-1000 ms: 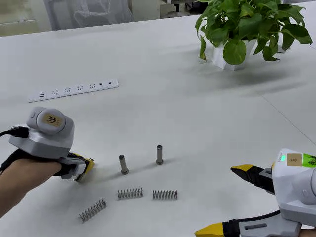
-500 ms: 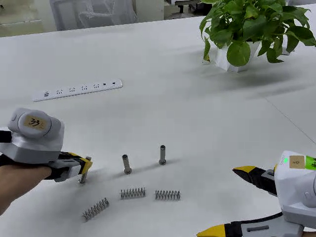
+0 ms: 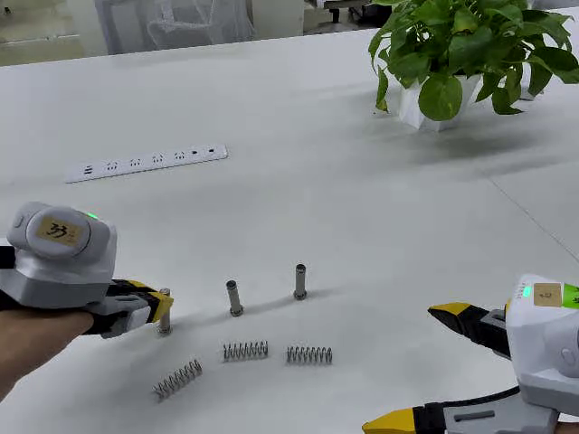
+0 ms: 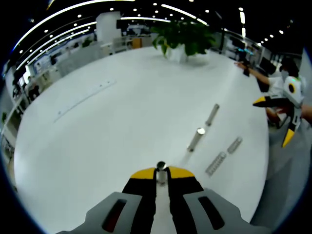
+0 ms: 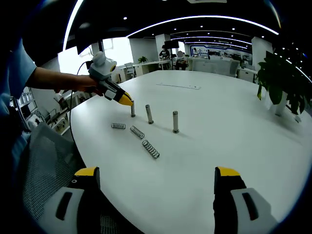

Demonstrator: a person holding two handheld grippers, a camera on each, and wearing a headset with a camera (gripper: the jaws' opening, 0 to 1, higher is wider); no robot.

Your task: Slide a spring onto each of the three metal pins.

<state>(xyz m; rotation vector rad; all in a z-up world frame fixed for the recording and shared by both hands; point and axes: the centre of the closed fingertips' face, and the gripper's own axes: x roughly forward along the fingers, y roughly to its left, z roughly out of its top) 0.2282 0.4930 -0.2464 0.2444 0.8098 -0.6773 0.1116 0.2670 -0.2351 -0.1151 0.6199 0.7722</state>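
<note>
Head view, lower left: left gripper is clenched on the third pin, now upright nearer the other two pins, while right gripper gapes released, so three springs lie waiting on the tabletop.

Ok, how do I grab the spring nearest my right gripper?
Probably at mid-length, jaws across its coils, coming down from above with the open right gripper. The spring lies flat on the table, apart from the middle spring, so both sides are free.
</note>
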